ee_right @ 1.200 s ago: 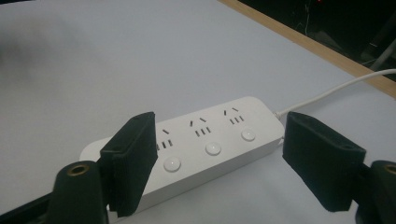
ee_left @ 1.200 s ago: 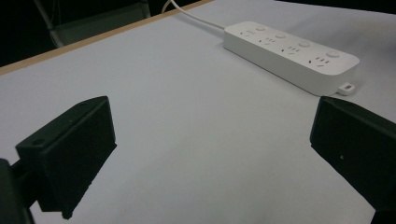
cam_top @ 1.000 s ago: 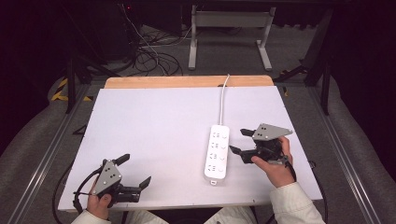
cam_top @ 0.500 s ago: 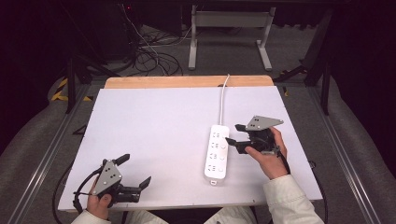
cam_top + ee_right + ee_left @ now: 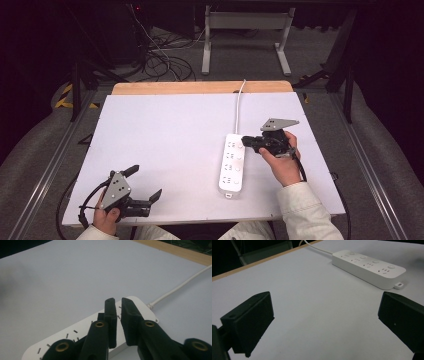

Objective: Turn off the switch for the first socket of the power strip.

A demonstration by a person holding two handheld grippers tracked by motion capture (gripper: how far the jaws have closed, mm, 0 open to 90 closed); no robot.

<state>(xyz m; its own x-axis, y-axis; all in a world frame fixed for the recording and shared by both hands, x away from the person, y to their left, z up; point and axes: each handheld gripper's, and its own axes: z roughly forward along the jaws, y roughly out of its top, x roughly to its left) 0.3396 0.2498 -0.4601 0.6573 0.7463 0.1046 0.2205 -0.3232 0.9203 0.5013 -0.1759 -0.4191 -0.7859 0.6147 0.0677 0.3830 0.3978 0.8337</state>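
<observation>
over the far end of the power strip (image 5: 233,163), the right claw (image 5: 245,142) now sits with its jaws nearly together and nothing between them; a second ago it hung well to the right of the strip with the jaws spread, so it has travelled leftward and pinched in on the way. in the right gripper view the two black tips (image 5: 116,312) stand just above the strip's (image 5: 82,333) end socket row, next to where the white cord (image 5: 180,288) leaves the housing. that reads as lining up to press one of the round switch buttons on the strip rather than to grab it, though contact cannot be told from here.

the strip lies lengthwise right of centre on the white surface (image 5: 165,145), its cord (image 5: 240,97) running off the far edge. the left claw (image 5: 146,185) has not moved: it rests at the near left corner with jaws wide apart, well away from the strip (image 5: 368,266). there is plenty of bare room to the left and ahead; the right side is tighter, with the surface's edge near the person's right hand (image 5: 281,162).
</observation>
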